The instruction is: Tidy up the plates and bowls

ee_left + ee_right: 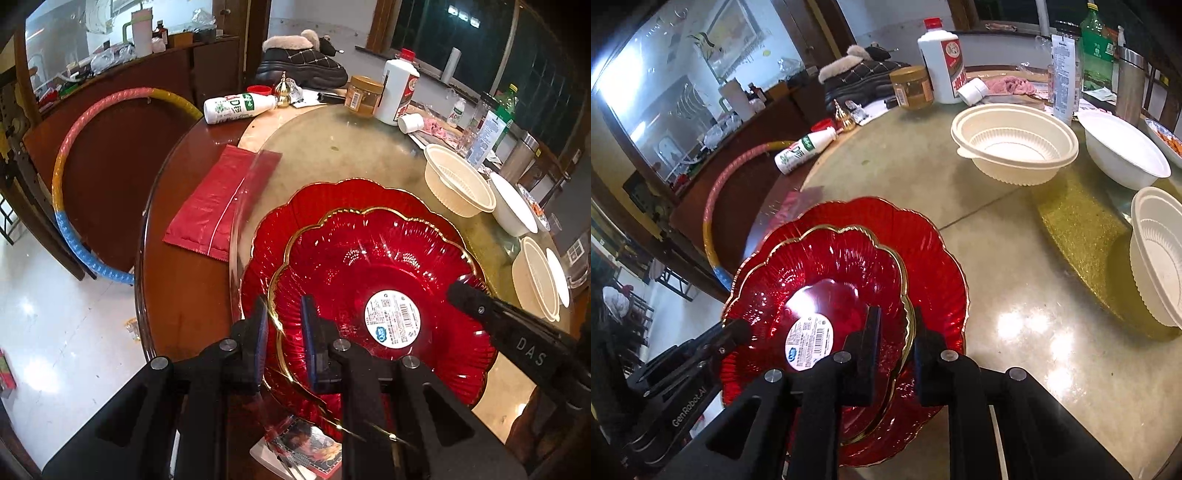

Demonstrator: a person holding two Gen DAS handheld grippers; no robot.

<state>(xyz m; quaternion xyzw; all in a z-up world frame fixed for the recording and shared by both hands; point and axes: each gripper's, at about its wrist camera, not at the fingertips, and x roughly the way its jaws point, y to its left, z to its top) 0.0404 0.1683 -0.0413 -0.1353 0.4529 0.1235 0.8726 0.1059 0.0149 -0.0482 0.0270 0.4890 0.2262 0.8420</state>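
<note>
A red gold-rimmed plate point(376, 266) with a white label lies on a larger red plate point(280, 229) on the round table. My left gripper point(284, 325) straddles the upper plate's near-left rim, jaws slightly apart around it. My right gripper point(895, 332) straddles the same plate's right rim point(849, 266), above the larger plate point(931, 258). Cream bowls point(458, 184) point(1015, 144) and white bowls point(513, 206) point(1123, 151) stand at the right. A nested bowl pair point(535, 280) point(1156, 254) sits at the right edge.
A red plastic bag point(218, 203) lies left of the plates. Bottles point(236, 107) point(942, 59), a jar point(364, 96) point(912, 86), a cup and clutter line the table's far side. A hula hoop point(74, 177) leans at left. A book point(306, 450) lies below the plates.
</note>
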